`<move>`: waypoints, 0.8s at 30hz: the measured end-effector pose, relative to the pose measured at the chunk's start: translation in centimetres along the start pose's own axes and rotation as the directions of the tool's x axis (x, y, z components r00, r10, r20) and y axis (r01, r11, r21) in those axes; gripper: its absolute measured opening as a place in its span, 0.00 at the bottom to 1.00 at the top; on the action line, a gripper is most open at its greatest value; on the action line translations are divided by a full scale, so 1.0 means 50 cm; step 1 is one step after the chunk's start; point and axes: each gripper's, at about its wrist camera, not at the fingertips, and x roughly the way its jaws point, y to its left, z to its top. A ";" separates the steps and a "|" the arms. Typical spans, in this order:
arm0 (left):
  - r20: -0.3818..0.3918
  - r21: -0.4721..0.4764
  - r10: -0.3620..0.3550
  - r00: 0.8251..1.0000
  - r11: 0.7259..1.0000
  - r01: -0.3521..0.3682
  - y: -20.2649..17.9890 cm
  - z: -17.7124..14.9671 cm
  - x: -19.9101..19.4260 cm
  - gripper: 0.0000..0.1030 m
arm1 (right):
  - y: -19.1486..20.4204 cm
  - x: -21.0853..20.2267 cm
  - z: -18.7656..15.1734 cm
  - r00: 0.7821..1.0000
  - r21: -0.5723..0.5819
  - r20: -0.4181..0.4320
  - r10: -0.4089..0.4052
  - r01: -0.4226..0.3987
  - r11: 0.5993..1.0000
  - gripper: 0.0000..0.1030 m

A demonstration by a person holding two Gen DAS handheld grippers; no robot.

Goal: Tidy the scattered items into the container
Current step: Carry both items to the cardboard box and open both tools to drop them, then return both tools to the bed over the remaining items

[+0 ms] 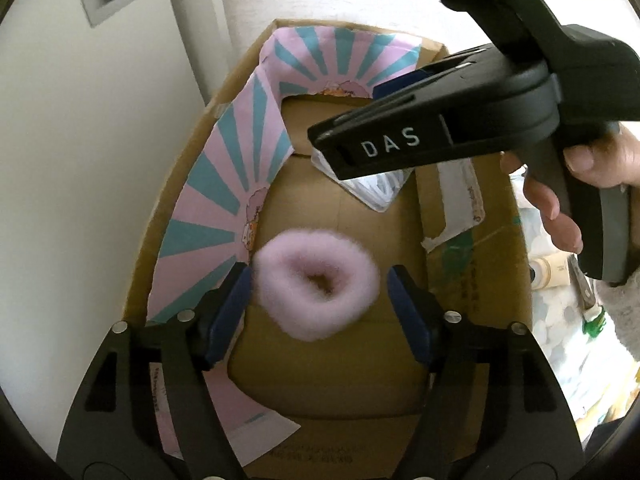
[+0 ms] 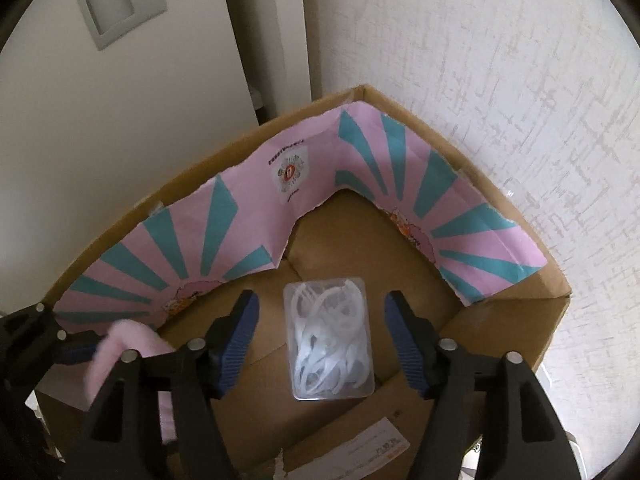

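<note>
Hovering over the cardboard box [image 1: 192,184], my left gripper [image 1: 320,308] stands wide open with the pink fluffy scrunchie [image 1: 316,284] between its blue pads [image 1: 228,316], gripped by neither; it looks blurred, so whether it is dropping or already lying on the box floor I cannot tell. Toward the box's right side, my right gripper [image 2: 322,336] is likewise spread wide and holds nothing, with the clear packet of white loops [image 2: 330,340] lying flat on the box floor between its fingers [image 2: 408,344]. Both items sit inside the pink-and-teal paper liner [image 2: 224,232]. I judge this step to be the release: lift each tool straight up, pads apart, so nothing snags or drags back out.
</note>
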 end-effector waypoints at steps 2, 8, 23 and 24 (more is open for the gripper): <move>0.014 0.002 0.011 1.000 1.000 -0.011 0.002 -0.003 -0.012 0.74 | 0.002 -0.012 -0.008 1.000 0.008 0.013 0.013 -0.013 1.000 0.61; 0.071 0.014 0.053 0.996 0.998 -0.054 0.013 -0.001 -0.055 0.83 | 0.007 -0.064 -0.037 0.999 0.012 0.051 0.012 -0.012 1.000 0.61; 0.252 0.074 0.052 0.966 0.995 -0.073 -0.029 0.071 -0.283 0.90 | -0.084 -0.486 -0.159 0.928 0.250 0.285 -0.238 0.168 0.954 0.67; 0.262 0.086 0.043 0.964 0.994 -0.067 -0.043 0.075 -0.295 0.92 | -0.096 -0.514 -0.180 0.920 0.274 0.285 -0.271 0.192 0.942 0.70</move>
